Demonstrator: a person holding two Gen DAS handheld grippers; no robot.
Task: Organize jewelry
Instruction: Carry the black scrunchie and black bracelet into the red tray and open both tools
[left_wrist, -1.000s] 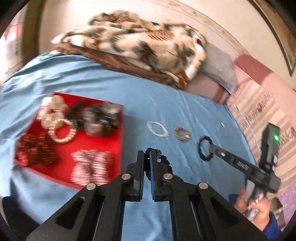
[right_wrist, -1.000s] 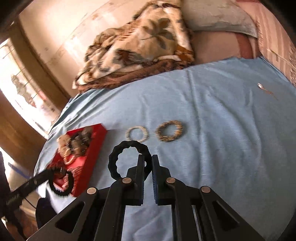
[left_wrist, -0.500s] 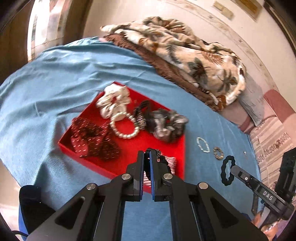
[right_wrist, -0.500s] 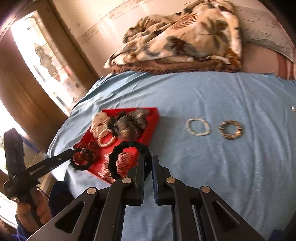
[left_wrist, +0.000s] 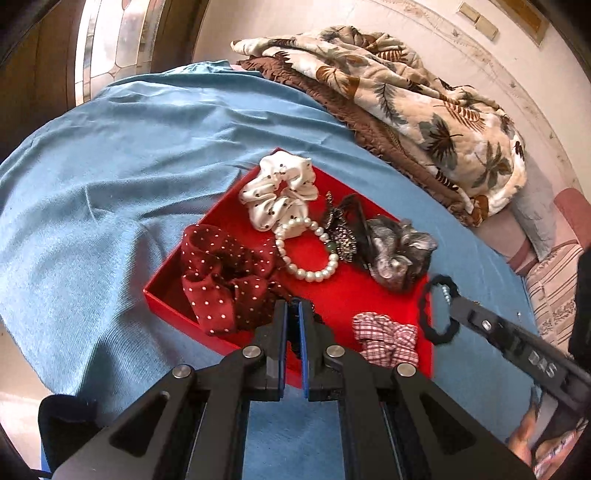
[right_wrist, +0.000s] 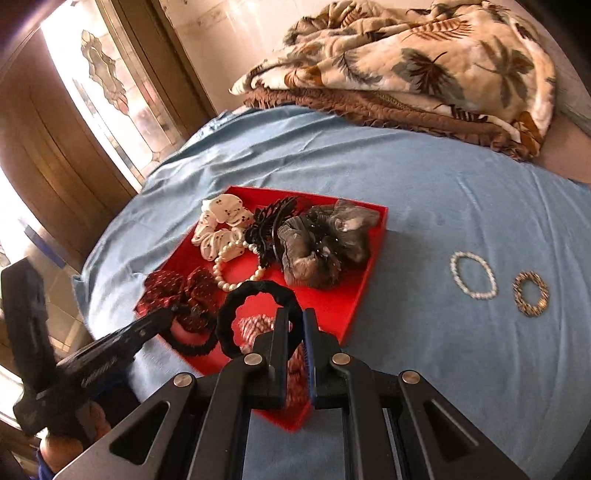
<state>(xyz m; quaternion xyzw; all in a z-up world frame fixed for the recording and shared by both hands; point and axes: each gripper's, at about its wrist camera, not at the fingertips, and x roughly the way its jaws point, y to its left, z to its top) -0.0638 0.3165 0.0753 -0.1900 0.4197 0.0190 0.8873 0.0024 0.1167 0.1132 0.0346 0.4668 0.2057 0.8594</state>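
Black bracelets (right_wrist: 255, 317) pinched, over red tray (right_wrist: 364, 273)

Left tongs (left_wrist: 291, 314) hide held black band; checked scrunchie (right_wrist: 258, 328) blurred.

Lighting: daylight, warm, from glazed door/window (right_wrist: 99, 74) at left; panes blown out to white in right wrist view, also overexposed in left wrist view (left_wrist: 110, 44). Bed sheet (right_wrist: 443, 184) evenly lit, soft folds w/ mild shadow. Red tray (left_wrist: 369, 295) saturated, slight colour bleed at its near edge. Shadow: dark patch on sheet just right of tray wall, right wrist view. Distortion: strong fisheye, black vignette at corners, bed edge curved. Blur: motion smear on other gripper's handle at lower left, right wrist view; hand (left_wrist: 539, 443) soft at frame edge. Centre sharp in both views.
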